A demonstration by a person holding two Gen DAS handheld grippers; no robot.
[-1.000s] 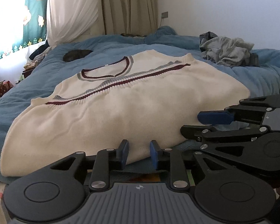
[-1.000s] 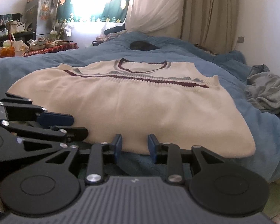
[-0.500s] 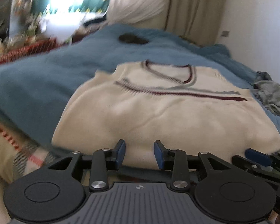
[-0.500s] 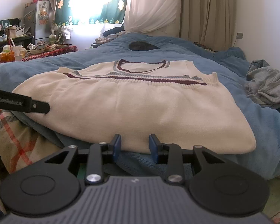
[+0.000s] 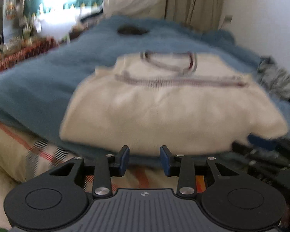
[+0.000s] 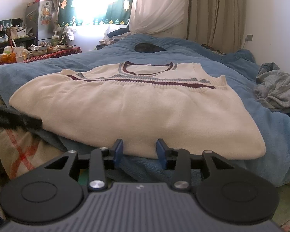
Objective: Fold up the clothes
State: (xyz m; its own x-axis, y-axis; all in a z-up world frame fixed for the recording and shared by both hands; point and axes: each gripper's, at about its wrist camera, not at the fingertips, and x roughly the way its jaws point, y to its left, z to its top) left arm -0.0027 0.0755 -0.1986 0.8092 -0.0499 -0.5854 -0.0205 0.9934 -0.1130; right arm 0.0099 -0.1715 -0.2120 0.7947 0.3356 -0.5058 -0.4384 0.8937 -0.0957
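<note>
cream vest [image 6: 133, 106] lies flat on blue blanket [image 6: 276, 127] on bed, hem toward both tools. left tool [image 5: 144, 160] and right tool [image 6: 139, 151] at hem edge – jaws just been opening, parted, nothing between them. grey clothes [image 6: 278, 90] heaped at vest's right.

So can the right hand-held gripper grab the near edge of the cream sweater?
Probably yes. The right hand-held gripper is open with the cream sweater's near hem just past its fingertips, and nothing lies between them.

Cream vest [image 6: 137, 108] flat on bed
</note>
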